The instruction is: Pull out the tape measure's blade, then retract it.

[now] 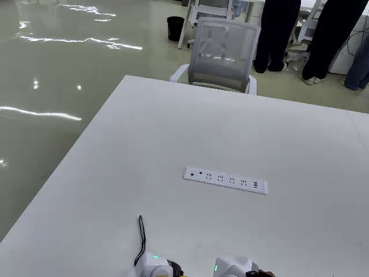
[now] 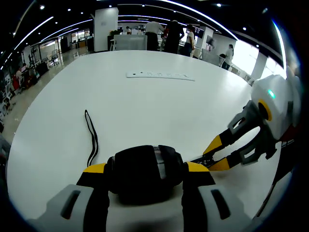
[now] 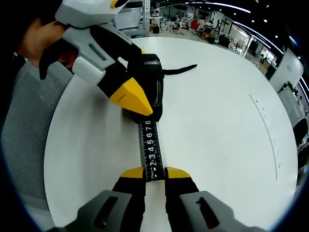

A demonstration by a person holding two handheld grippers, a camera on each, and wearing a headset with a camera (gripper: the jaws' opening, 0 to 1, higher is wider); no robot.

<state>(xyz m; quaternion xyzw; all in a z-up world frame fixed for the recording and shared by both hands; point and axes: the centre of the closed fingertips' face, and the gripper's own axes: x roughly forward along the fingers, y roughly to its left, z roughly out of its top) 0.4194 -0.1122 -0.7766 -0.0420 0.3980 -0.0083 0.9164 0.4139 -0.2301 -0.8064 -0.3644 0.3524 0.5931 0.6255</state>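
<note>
Step in hand: drawing the blade out; I judge it barely begun, with only a short run showing.
Left tool (image 2: 145,167): clamped round the black case (image 3: 152,82) of the tape measure, at the near edge of the worktop (image 1: 230,133); whether the case rests on it I cannot tell.
Right tool (image 3: 154,172): jaws pinched on the free end of the blade (image 3: 149,145), numbers up.
Blade: straight and flat between the two tools.
Doing it well: hold the case level, draw the right tool straight along the blade's line, no twist, or it may kink or slip the pinch.
Retracting: walk the end back under grip rather than letting it snap.
Clearances: strap (image 2: 91,135) lies loose beside the case; power strip (image 1: 225,180) well apart.
</note>
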